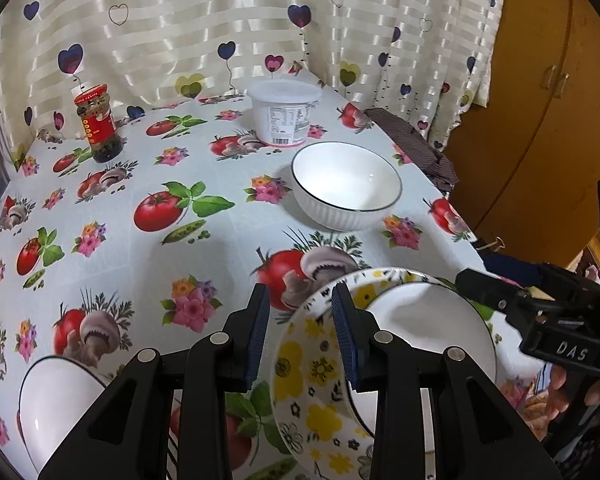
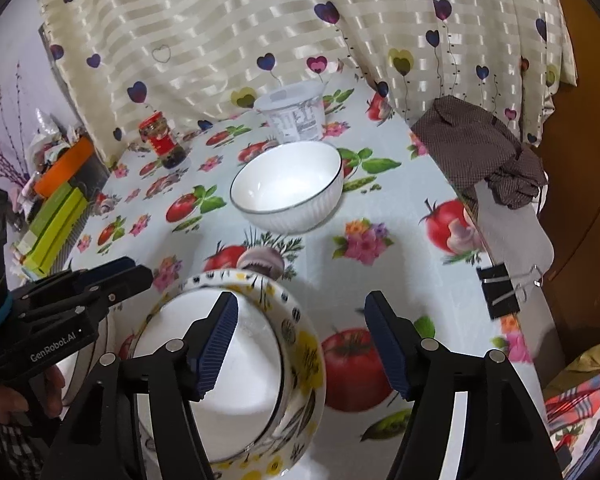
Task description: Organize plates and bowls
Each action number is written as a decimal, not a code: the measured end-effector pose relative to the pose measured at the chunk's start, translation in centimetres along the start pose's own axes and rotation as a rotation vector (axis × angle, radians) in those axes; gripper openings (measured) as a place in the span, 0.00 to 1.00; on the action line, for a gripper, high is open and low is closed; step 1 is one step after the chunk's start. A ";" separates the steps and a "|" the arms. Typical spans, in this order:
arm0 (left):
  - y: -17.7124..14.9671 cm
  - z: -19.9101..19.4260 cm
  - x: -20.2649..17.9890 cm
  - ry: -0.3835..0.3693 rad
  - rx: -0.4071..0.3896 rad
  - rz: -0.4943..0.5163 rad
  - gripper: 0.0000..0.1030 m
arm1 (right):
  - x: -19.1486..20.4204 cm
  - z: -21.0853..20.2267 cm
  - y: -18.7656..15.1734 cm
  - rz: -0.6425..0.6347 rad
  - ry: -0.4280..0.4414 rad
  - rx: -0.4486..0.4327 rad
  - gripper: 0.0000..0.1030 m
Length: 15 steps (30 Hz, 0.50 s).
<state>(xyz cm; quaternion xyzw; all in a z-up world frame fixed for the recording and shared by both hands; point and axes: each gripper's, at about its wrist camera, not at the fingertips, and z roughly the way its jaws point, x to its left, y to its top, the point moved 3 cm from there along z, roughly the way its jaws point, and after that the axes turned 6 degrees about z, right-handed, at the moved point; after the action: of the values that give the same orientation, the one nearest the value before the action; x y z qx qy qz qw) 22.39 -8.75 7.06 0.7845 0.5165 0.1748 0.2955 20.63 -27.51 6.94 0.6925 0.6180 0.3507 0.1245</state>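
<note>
Even, fairly bright indoor light falls from above, leaving soft shadows on the counter under the white bowl and ahead of each tool. The satin curtain shows shiny bands of glare. Both fisheye views bend straight lines strongly and darken to black at the corners. The right wrist view shows slight blur on the nearby flowered dish.
</note>
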 end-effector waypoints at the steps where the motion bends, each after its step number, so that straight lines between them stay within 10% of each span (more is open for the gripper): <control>1: 0.2 0.1 0.1 -0.001 0.000 -0.001 0.32 | -0.1 0.1 0.4 0.002 0.002 -0.002 0.65; 15: 4.4 2.8 2.7 -0.047 0.000 -0.041 0.32 | -1.3 3.6 4.7 0.006 -0.029 0.006 0.65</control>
<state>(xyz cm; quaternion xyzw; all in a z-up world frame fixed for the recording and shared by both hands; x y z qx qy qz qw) 28.20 -8.40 7.69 0.7775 0.5254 0.1502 0.3113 26.55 -28.72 6.75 0.6997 0.6152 0.3390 0.1306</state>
